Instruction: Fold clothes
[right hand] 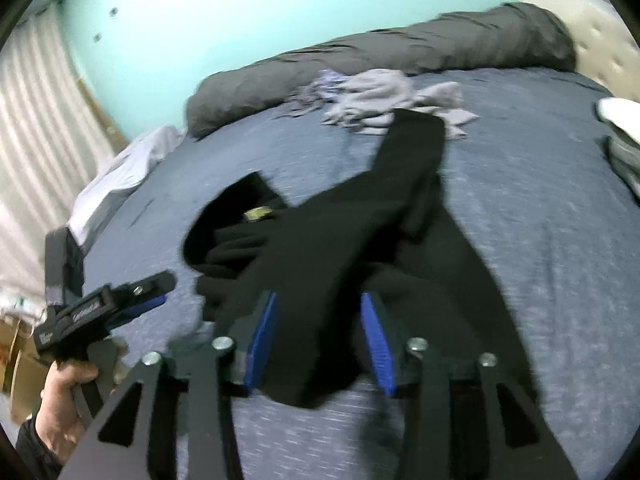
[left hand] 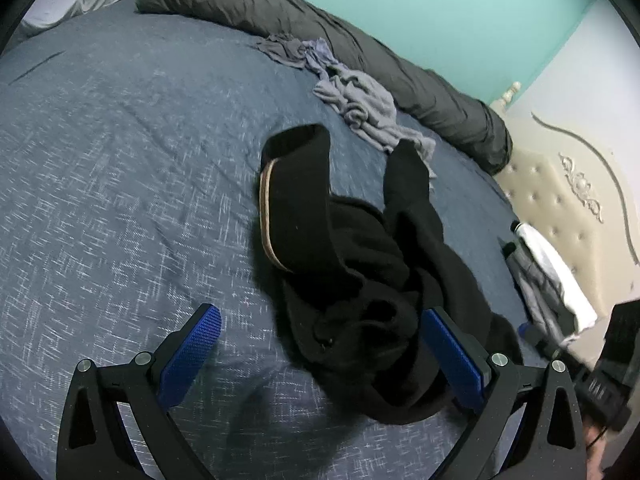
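The left tongs (left hand: 320, 354) are held wide open at the near edge of a black garment (left hand: 352, 264) lying crumpled on the bed (left hand: 120, 160). The right tongs (right hand: 318, 344) are parted around one dark strip of it, with no pinch seen. Soft, limp cloth is judged; hems or cuffs would be best gripped.

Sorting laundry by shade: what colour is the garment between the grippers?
Black garment, with a tan band inside one opening; the left wrist view shows it best.

No text, label or number can be read in either view. The side of the left gripper (right hand: 160, 288), at the near left of the right wrist view, carries pale lettering (right hand: 90, 307), too blurred to make out.
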Demonstrator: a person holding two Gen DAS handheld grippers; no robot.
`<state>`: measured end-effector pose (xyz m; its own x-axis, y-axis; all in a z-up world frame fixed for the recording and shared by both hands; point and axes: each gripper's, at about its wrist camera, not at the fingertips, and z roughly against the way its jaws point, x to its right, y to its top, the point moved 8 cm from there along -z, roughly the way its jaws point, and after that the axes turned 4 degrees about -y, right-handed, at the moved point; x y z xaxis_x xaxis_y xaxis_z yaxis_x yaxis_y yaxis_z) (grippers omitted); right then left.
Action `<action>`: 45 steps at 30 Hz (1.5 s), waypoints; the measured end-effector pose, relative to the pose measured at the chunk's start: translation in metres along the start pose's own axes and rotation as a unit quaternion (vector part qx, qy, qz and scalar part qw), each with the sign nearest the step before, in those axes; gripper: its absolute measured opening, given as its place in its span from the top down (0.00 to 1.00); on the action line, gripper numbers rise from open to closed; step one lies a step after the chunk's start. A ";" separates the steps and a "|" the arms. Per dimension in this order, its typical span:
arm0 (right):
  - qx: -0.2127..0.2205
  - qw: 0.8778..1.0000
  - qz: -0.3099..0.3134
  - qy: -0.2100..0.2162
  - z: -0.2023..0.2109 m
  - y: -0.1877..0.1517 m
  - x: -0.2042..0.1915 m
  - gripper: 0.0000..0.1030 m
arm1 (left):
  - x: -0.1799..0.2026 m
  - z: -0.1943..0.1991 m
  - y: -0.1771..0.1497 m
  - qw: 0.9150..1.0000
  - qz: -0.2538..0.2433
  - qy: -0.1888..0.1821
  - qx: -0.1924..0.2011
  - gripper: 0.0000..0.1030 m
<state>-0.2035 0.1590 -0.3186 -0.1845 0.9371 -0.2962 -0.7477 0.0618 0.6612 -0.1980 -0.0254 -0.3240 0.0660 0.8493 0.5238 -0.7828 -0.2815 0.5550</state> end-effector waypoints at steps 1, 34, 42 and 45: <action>-0.001 1.000 -0.009 -0.008 0.001 0.004 0.011 0.52 | 0.001 -0.002 -0.002 1.000 -0.003 0.001 -0.003 0.00; -0.184 0.982 -0.042 0.009 -0.166 0.080 0.035 0.91 | -0.007 -0.002 -0.003 1.000 -0.024 0.010 -0.010 0.01; -0.085 0.995 -0.026 0.040 -0.069 0.120 0.034 0.93 | -0.003 -0.004 -0.003 0.999 -0.028 0.010 -0.012 0.01; -0.059 0.997 -0.025 0.037 -0.029 0.123 0.044 0.93 | -0.002 -0.002 -0.003 0.999 -0.031 0.011 -0.009 0.01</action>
<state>-0.3217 0.1976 -0.2703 -0.1878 0.9060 -0.3792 -0.8264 0.0629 0.5596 -0.1969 -0.0256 -0.3278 0.1017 0.8744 0.4745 -0.7892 -0.2195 0.5736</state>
